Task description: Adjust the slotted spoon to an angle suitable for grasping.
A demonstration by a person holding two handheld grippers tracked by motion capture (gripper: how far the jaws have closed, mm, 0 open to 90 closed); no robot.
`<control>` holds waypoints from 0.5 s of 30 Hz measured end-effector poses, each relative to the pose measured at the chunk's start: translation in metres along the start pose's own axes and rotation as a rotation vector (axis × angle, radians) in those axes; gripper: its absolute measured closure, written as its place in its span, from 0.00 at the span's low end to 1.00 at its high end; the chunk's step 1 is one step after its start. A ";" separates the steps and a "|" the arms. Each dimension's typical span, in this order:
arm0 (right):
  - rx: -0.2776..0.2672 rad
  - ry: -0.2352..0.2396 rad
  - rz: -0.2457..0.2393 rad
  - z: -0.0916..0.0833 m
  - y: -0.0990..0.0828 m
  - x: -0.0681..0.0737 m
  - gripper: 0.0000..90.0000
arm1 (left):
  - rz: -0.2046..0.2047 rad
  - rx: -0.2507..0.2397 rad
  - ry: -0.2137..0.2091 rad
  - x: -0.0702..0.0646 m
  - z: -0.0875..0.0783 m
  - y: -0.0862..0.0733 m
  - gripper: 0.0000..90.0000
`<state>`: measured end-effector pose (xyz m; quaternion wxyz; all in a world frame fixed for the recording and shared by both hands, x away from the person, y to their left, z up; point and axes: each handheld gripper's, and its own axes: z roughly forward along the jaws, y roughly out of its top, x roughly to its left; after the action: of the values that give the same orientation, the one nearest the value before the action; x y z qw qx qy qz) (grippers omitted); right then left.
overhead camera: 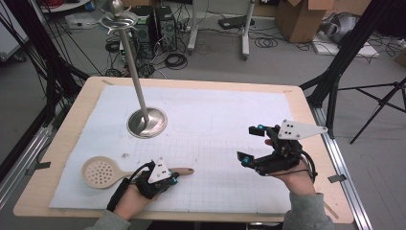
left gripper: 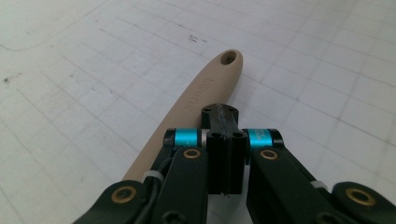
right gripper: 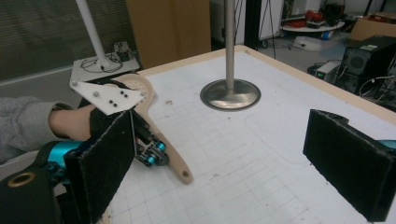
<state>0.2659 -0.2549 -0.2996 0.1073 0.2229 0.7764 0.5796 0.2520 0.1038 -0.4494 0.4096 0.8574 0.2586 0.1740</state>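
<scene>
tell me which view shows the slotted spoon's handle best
The left gripper view: the beige handle lies close up, hanging hole and lettering clear. The high view shows the whole spoon, small. The right gripper view shows the handle's end beyond the left gripper.

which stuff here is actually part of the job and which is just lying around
In play, as it seems:
- beige slotted spoon, flat on the mat
- left gripper, shut over the spoon's handle
- right gripper, open, holding nothing
- metal stand, likely where the spoon hangs

Just lying about:
- cardboard boxes
- floor cables

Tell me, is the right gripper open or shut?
Open: the right gripper has its jaws spread wide apart above the table, nothing between its pads.
</scene>
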 end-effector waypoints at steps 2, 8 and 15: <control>-0.004 0.001 -0.001 -0.001 0.000 0.000 0.09 | -0.015 0.005 0.006 0.004 0.005 0.003 1.00; 0.001 0.004 0.005 -0.001 -0.001 -0.001 0.09 | -0.043 0.010 0.028 0.018 0.018 0.012 1.00; -0.003 0.003 0.000 0.000 -0.001 -0.002 0.09 | -0.056 0.025 0.076 0.038 0.034 0.023 1.00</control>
<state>0.2671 -0.2564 -0.3004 0.1066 0.2218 0.7758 0.5810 0.3070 0.0930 -0.4486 0.3933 0.8476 0.3001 0.1918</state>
